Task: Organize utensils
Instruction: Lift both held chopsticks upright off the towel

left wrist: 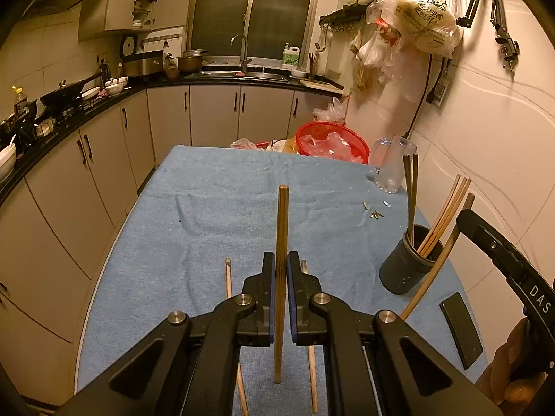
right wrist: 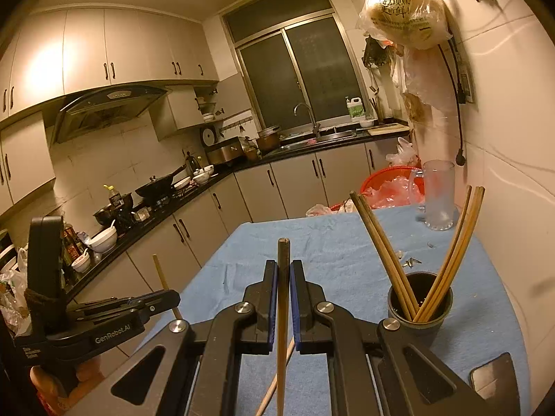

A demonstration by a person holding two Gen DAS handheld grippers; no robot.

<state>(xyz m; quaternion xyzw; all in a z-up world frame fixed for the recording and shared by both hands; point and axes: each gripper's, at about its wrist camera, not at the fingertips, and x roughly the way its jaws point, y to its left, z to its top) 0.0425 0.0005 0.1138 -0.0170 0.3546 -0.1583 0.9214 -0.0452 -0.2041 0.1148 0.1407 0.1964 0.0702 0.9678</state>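
My left gripper is shut on a wooden chopstick that points forward over the blue cloth. Two more chopsticks lie on the cloth under its fingers. My right gripper is shut on a darker chopstick, raised above the table. The black holder cup stands at the right with several chopsticks in it; it also shows in the right wrist view. The left gripper shows at the left of the right wrist view, holding its chopstick.
A black phone lies on the blue tablecloth near the right edge. A glass mug and a red basket stand at the far end. Small scraps lie near the mug. A wall runs along the right.
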